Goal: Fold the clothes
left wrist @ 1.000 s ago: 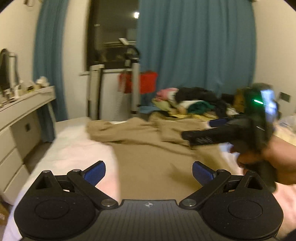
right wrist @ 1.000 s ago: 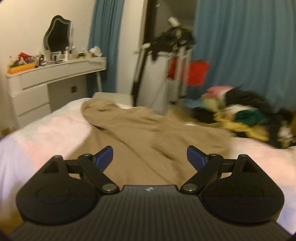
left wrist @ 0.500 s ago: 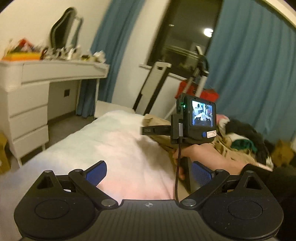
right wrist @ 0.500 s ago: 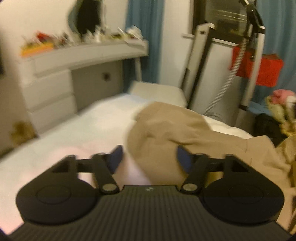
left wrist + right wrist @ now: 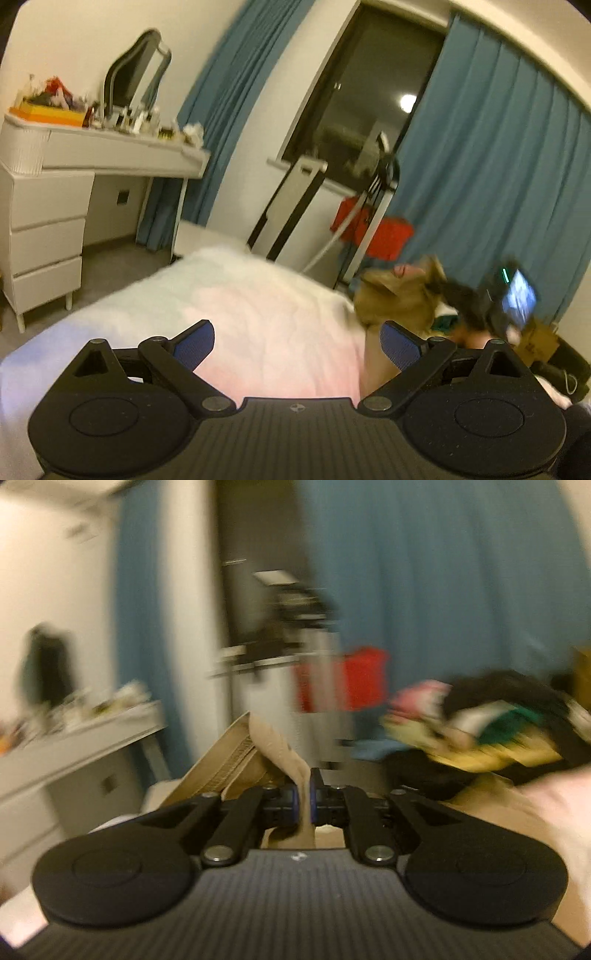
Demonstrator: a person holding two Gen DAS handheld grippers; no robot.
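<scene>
Blur hides most; right gripper [image 5: 304, 800] clenched on tan garment [image 5: 273, 746], left gripper [image 5: 297, 341] released.

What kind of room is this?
It looks like a bedroom. There is a bed with a white and pink cover, a white dressing table with drawers that carries a curvy black-framed mirror, and long blue curtains beside a dark window.

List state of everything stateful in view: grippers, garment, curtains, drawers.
right gripper: shut on the tan garment, jaws just closed
tan garment: pinched at an edge, bunched, lifted
left gripper: open, nothing between the fingers
blue curtains: parted, dark window showing
dresser drawers: closed
clothes pile: heaped, unfolded
</scene>
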